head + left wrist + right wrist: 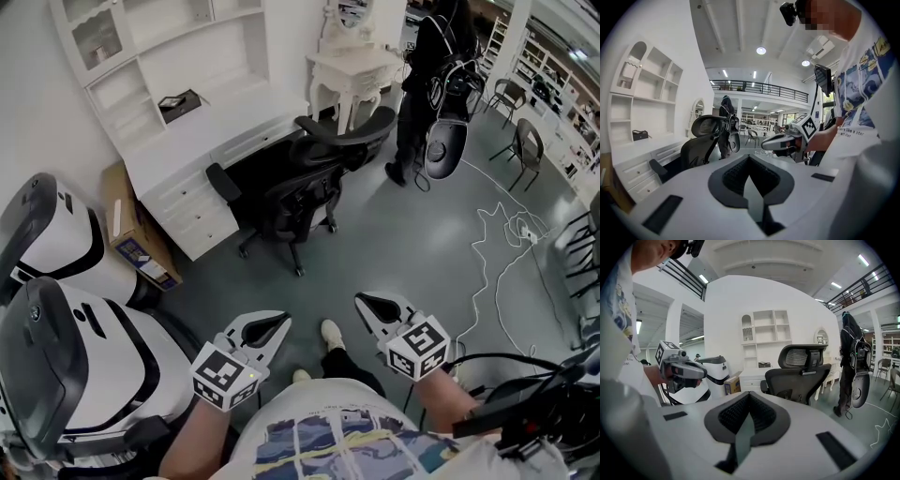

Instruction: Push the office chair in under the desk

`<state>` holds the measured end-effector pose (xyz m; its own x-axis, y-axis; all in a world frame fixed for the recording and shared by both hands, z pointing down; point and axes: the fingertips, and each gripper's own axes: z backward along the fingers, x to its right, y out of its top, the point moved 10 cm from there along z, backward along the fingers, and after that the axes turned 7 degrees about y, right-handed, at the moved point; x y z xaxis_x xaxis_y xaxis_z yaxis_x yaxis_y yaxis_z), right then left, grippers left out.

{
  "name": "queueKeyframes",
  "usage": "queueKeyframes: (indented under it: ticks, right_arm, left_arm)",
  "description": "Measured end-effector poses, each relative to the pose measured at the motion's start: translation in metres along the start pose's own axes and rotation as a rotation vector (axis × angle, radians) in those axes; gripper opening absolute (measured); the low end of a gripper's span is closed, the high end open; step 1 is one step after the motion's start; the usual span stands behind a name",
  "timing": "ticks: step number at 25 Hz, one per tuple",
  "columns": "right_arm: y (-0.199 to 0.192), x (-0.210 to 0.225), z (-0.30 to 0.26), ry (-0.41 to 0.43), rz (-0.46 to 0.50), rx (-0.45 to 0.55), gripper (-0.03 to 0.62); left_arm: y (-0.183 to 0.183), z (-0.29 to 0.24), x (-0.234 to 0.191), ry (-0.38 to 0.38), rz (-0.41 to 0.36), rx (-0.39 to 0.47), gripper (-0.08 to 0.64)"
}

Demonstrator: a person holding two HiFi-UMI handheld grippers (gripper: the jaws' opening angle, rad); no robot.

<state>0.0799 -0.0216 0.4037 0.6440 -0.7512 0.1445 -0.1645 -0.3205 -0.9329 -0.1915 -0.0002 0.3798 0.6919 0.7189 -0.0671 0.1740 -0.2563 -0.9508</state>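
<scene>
The black office chair (309, 183) stands on the grey floor with its seat partly in the knee gap of the white desk (178, 155), its backrest and headrest toward me. The same chair (804, 373) fills the middle of the right gripper view, and this chair (701, 140) is also in the left gripper view. My left gripper (281, 323) and right gripper (364, 302) are held side by side near my body, well short of the chair. Both are shut with nothing between the jaws.
Large white machines (66, 356) crowd the left. A cardboard box (131, 234) leans beside the desk drawers. A person in black (436, 75) stands behind the chair by a white vanity table (352, 70). White cable (506, 234) loops over the floor on the right, near spare chairs (525, 141).
</scene>
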Motion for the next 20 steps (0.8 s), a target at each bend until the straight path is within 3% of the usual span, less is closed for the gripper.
queueKeyframes:
  ticks: [20]
  right_arm:
    - [0.007, -0.012, -0.017, 0.023, 0.024, -0.014, 0.025]
  left_arm:
    - [-0.005, 0.01, -0.009, 0.006, 0.011, -0.002, 0.014]
